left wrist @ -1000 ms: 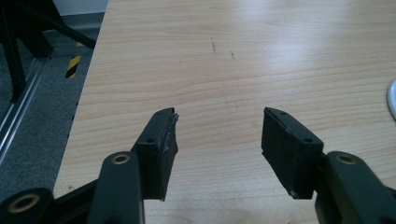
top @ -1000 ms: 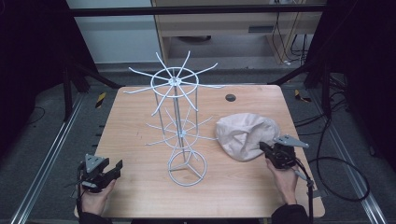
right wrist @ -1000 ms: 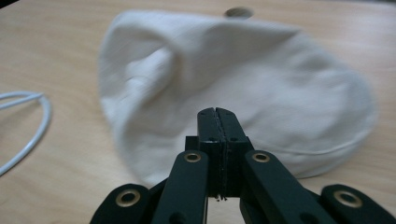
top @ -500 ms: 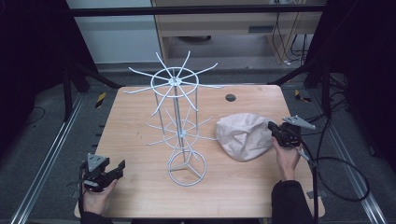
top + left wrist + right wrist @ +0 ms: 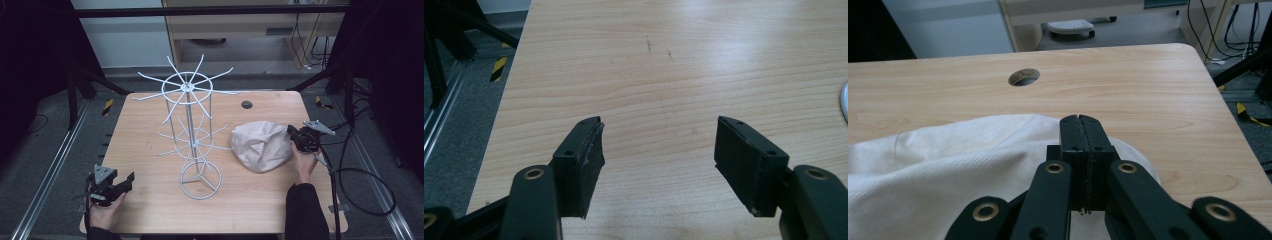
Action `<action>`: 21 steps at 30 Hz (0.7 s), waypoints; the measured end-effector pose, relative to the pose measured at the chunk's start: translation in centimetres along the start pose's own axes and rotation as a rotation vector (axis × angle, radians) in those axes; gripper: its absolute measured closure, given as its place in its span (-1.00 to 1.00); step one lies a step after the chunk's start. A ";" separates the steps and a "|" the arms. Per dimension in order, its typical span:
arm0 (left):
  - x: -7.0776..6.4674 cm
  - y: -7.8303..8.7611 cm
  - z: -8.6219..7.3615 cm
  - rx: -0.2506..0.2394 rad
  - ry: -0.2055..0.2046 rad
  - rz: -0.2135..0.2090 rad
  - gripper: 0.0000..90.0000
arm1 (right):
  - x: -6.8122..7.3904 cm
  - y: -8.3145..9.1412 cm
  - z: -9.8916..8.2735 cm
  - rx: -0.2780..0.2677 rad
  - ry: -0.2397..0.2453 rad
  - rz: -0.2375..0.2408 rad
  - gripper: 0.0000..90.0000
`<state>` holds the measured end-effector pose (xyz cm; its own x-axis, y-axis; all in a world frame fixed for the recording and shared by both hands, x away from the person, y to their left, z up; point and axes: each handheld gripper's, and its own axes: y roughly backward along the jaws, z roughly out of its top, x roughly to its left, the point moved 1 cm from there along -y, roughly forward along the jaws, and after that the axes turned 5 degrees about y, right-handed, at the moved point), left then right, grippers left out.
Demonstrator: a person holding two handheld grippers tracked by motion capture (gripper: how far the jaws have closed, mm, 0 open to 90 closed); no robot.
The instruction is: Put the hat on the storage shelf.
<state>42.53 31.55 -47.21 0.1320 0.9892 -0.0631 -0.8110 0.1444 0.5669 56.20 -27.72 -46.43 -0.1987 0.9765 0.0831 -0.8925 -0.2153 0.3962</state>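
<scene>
Cloth [image 5: 948,155] cut off bottom-left.

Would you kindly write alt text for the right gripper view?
The right gripper has its two black fingers pressed shut, poised over a cream cloth hat on a light wooden table. A round hole sits in the tabletop beyond.

One wire rack [image 5: 192,145], one beige cap [image 5: 261,145], two hand-held grippers: left hand-held gripper [image 5: 129,180], right hand-held gripper [image 5: 291,131].
</scene>
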 end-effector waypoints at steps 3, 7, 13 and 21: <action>0.1 -0.1 0.0 0.008 -0.005 0.001 -0.20 | -0.4 -0.8 0.2 0.031 0.038 -0.005 1.00; 0.1 -0.2 0.0 0.010 -0.002 0.001 -0.20 | -0.6 -1.3 0.3 0.039 0.020 0.009 1.00; 0.0 -0.4 0.0 0.017 -0.008 -0.005 -0.20 | -1.3 -1.2 -0.5 0.171 0.076 0.023 1.00; 0.0 -0.3 0.0 0.016 -0.008 -0.003 -0.21 | -1.2 -0.3 -1.0 0.248 0.123 0.053 1.00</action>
<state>42.77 31.51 -47.38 0.1390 0.9886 -0.0577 -0.8015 0.1465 0.5798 56.35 -28.83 -47.57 -0.3042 0.9526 0.0040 -0.7563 -0.2440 0.6071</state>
